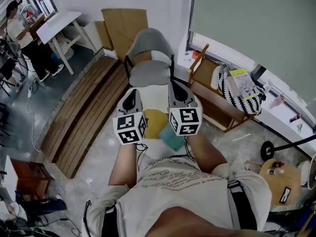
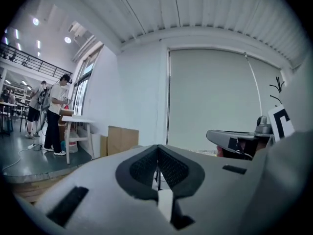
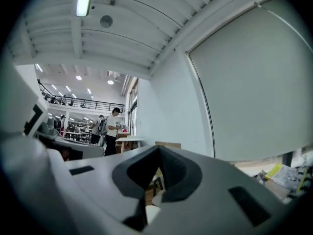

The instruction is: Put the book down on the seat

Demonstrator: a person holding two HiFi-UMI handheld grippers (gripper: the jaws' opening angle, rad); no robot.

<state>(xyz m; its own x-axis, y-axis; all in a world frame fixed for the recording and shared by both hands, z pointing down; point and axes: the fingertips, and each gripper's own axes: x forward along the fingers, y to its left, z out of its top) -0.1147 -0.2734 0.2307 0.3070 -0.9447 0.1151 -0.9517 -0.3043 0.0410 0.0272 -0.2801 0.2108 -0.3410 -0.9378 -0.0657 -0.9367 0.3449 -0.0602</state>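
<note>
A grey chair (image 1: 148, 68) with a padded seat (image 1: 149, 74) stands straight ahead in the head view. Both grippers are held level side by side and aim at it. My left gripper (image 1: 132, 94) is shut, its jaws (image 2: 157, 154) meeting with nothing between them. My right gripper (image 1: 174, 86) is shut too, jaws (image 3: 159, 156) pressed together and empty. Below the grippers, a yellow flat thing (image 1: 155, 122) and a teal book-like thing (image 1: 173, 138) lie on a white surface (image 1: 153, 100), partly hidden by the marker cubes. Neither gripper touches them.
A slatted wooden bench (image 1: 84, 115) runs along the left. Cardboard (image 1: 123, 26) leans on the wall behind the chair. A wooden rack (image 1: 210, 95) at right holds a striped bag (image 1: 237, 94) with a yellow-green book (image 1: 242, 78). A person (image 1: 19, 33) stands at a white table (image 1: 59, 26).
</note>
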